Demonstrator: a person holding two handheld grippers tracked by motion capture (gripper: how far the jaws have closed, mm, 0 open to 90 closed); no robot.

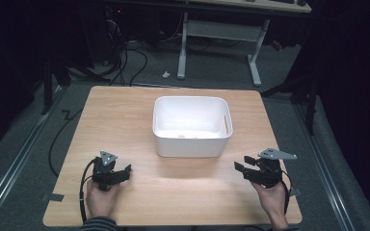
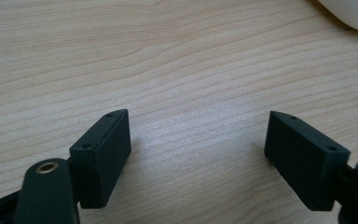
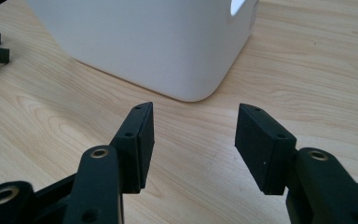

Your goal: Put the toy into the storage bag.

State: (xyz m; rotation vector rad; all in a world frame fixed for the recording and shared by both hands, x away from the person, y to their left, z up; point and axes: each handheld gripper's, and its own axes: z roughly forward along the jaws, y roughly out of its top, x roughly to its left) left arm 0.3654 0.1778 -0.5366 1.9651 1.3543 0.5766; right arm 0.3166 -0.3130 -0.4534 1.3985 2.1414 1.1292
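A light wooden table point(image 1: 120, 125) fills the frame's middle; a white bin point(image 1: 191, 126) stands at its centre

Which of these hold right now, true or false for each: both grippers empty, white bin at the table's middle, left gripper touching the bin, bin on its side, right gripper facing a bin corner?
1. Both grippers hold nothing. True: the left gripper and the right gripper have open jaws with bare wood between them.
2. The white bin stands near the middle of the table. True.
3. The left gripper touches the bin. False: in the high view it sits apart from the bin, near the table's front left.
4. The bin lies on its side. False: it stands upright, its opening up.
5. The right gripper faces a corner of the bin. True: the right gripper view shows a rounded corner just ahead of the jaws.
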